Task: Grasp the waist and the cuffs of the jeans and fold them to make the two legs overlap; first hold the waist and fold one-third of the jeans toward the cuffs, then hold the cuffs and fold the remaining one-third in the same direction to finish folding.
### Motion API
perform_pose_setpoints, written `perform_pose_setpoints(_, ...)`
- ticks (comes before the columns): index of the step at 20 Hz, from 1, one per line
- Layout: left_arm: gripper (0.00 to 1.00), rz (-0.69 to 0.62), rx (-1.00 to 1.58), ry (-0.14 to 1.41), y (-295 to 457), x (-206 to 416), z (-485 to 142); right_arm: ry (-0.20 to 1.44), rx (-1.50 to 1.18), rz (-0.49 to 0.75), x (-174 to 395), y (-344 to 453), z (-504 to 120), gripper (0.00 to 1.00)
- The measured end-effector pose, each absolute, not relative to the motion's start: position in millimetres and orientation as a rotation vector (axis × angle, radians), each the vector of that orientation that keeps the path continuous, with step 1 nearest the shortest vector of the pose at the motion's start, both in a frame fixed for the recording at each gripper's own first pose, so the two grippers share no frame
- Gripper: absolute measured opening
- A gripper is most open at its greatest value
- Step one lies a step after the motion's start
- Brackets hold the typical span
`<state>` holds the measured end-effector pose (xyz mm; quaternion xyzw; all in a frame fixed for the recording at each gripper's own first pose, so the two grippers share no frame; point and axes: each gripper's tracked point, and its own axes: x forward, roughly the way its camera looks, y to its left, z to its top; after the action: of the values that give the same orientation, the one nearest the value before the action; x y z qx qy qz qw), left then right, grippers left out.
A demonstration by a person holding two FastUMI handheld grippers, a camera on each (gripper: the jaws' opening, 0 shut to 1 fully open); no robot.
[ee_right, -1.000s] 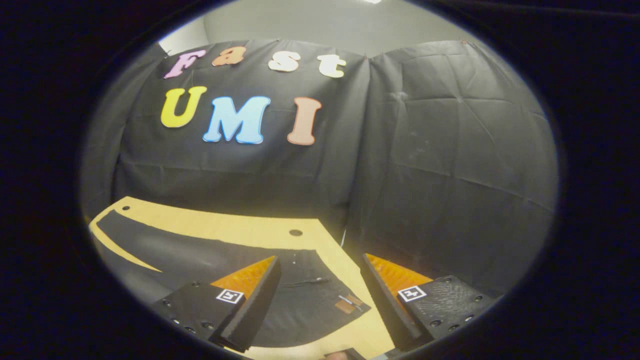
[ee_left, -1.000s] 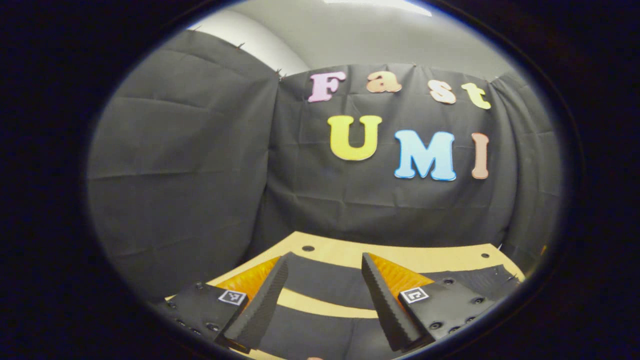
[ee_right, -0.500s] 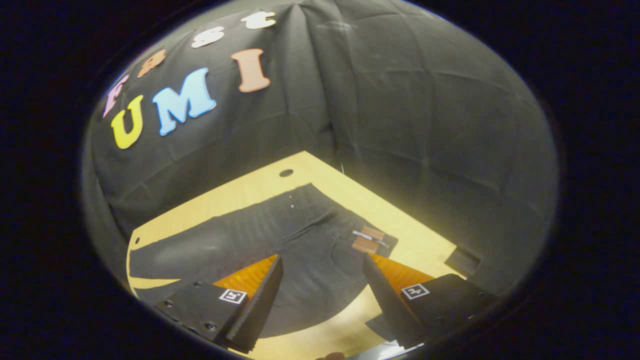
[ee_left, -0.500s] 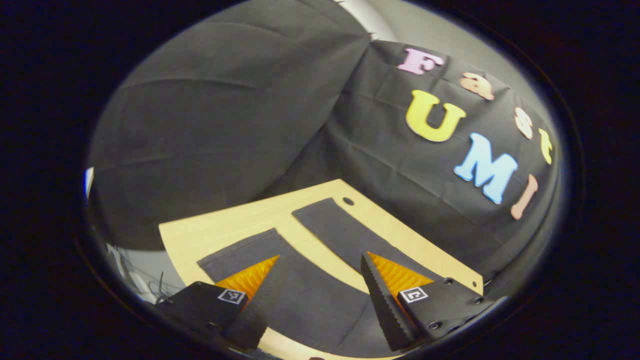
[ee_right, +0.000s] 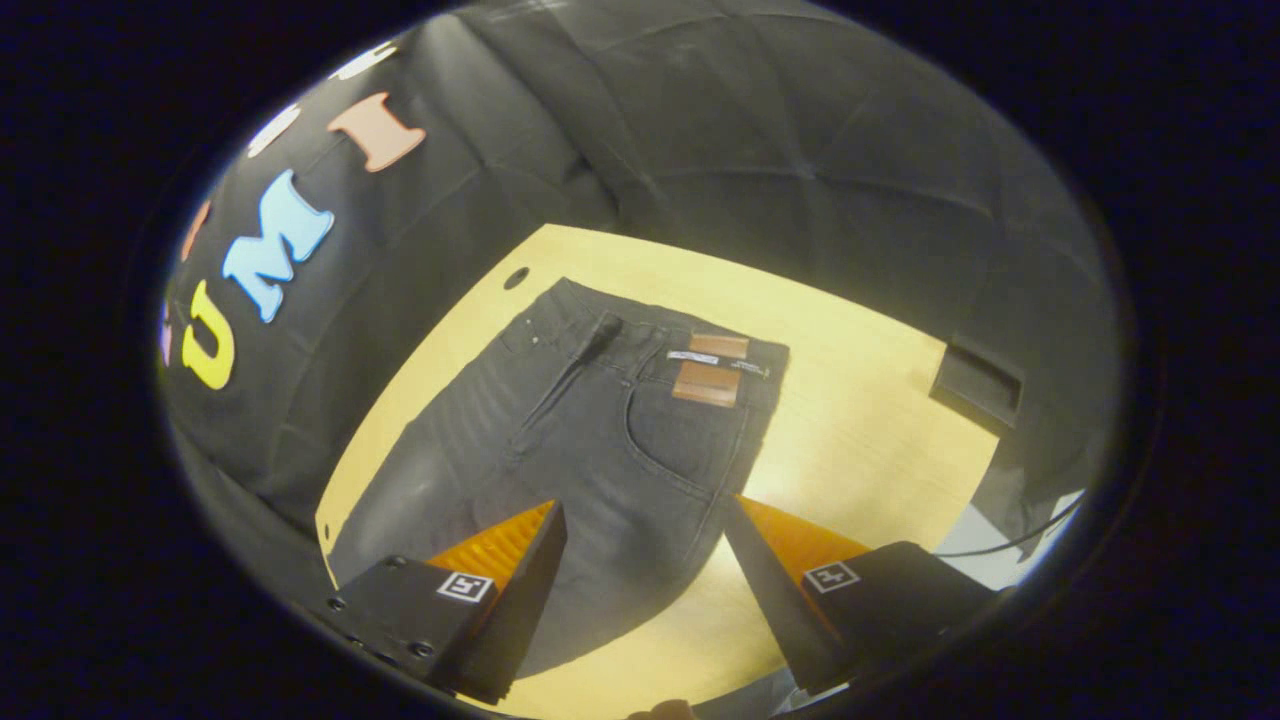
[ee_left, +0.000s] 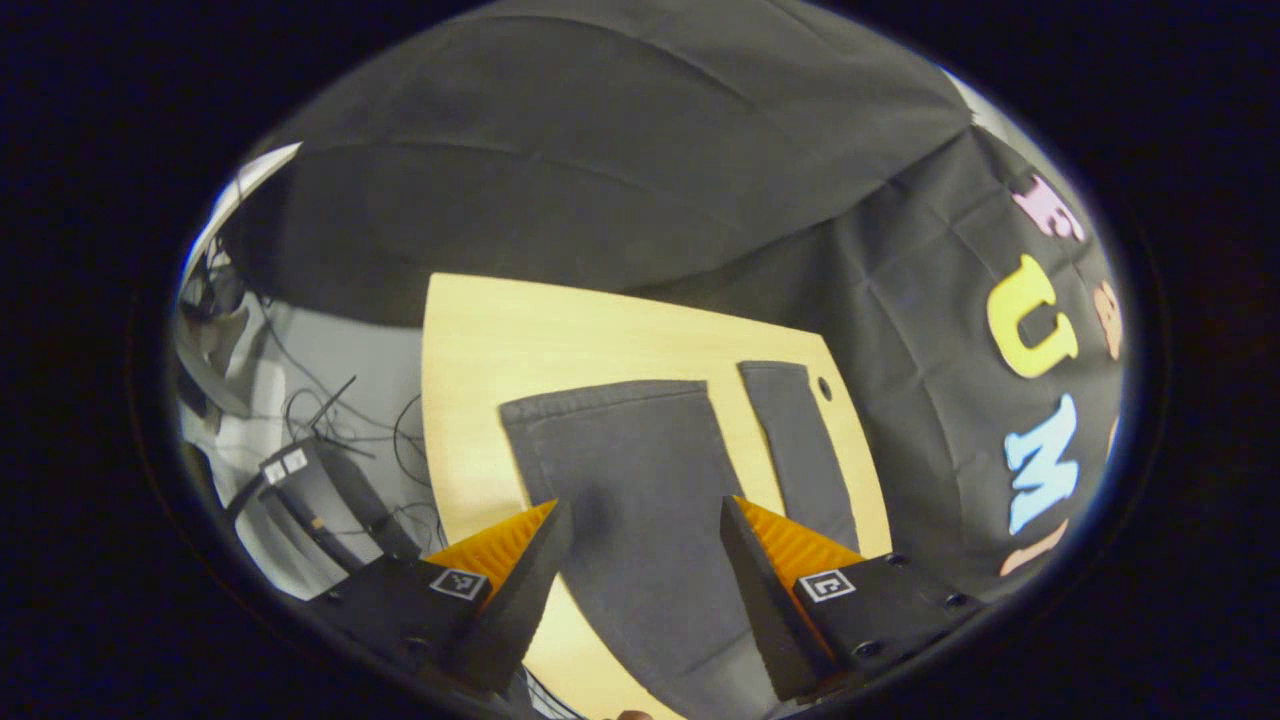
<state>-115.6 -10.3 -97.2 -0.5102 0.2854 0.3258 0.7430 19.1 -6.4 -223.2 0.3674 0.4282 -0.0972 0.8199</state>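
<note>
Dark grey jeans lie flat on a light wooden table. In the left gripper view the two legs run away from me, the near cuff and the far cuff lying apart. My left gripper hovers open above the near leg. In the right gripper view the waist with its brown labels lies at the far end of the jeans. My right gripper hangs open over the seat and hip area, holding nothing.
The table ends at the left in the left gripper view, with cables and a dark stand on the floor beyond. A dark box sits at the table's far right edge in the right gripper view.
Both grippers have tilted down and swung outward: the left now looks along the legs toward the cuffs, the right along the jeans toward the waist. Both stayed open.
</note>
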Motion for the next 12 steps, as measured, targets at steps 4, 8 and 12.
perform_pose_setpoints(4,0.98,0.777,-1.198,0.678,-11,-125,-108,0.934,0.819,-0.230,20,-12,-233,0.96)
perform_pose_setpoints(8,0.98,0.797,-1.246,0.704,-13,-124,-126,0.958,0.858,-0.278,20,-21,-246,0.96)
perform_pose_setpoints(12,0.96,0.795,-1.272,0.707,-14,-117,-149,0.969,0.901,-0.338,23,-38,-263,0.96)
